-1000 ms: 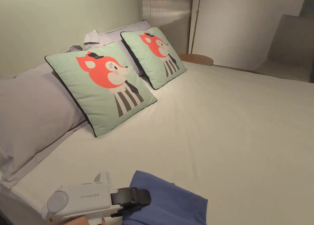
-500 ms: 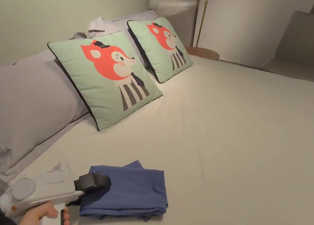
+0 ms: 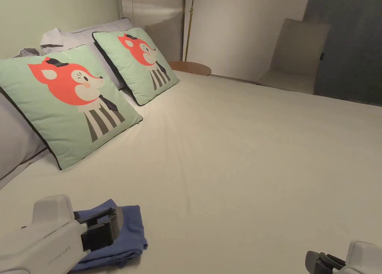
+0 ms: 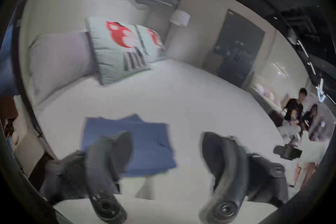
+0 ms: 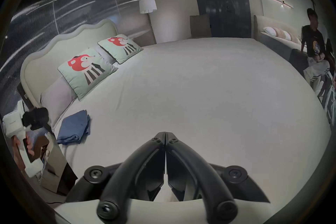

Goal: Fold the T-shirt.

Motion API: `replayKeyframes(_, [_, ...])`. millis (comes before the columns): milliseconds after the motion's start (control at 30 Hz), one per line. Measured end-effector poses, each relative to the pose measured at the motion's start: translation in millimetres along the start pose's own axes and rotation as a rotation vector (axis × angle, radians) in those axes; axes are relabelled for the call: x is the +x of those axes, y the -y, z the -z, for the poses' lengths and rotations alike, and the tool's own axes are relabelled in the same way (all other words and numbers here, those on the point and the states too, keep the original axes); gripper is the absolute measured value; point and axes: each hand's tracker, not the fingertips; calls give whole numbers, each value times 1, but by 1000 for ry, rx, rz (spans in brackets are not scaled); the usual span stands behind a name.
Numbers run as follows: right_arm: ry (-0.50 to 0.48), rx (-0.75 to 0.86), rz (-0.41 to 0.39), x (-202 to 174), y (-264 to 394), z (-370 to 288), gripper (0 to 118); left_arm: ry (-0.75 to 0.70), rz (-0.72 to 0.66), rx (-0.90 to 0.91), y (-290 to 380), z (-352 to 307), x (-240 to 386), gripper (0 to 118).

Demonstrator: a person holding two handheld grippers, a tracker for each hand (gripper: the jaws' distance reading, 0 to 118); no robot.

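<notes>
left gripper [image 3: 112,222] has let go — t-shirt [image 3: 128,235] now lies folded.

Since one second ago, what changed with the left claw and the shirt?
The left claw, at the T-shirt edge before, has opened and drawn back off it; it holds nothing. The right claw, shut, now shows at the head view's lower right. Unchanged: T-shirt folded on the bed, pillows in place.

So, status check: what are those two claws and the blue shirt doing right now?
Left gripper open, empty, by the shirt. Right gripper shut, empty. Shirt folded on the bed. Nothing in the way.
</notes>
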Motion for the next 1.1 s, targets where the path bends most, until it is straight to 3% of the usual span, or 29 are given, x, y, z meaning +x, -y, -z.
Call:
replayKeyframes(67, [14, 14, 12, 8, 1, -9, 0, 47, 26, -54, 14, 11, 33, 42])
replayKeyframes(133, [55, 41, 8, 18, 2, -21, 0, 75, 59, -98, 29, 26, 66, 6])
replayKeyframes(167, [80, 61, -3, 23, 3, -28, 0, 78, 72, -104, 36, 32, 83, 0])
replayKeyframes(367, [225, 227, -19, 56, -5, -74, 0, 138, 235, 35, 39, 31, 174, 0])
replayKeyframes(533, [369, 475, -94, 69, -34, -119, 0, 114, 314, 338, 9, 4, 227, 0])
replayKeyframes(700, [454, 699, -164, 65, -64, -154, 0, 99, 340, 575, -10, -24, 250, 0])
replayKeyframes(800, [469, 774, -182, 61, -75, -165, 0, 106, 342, 615, -15, -31, 254, 0])
replayKeyframes(1100, [471, 780, -190, 56, -69, -162, 0, 101, 372, 604, -10, -30, 256, 0])
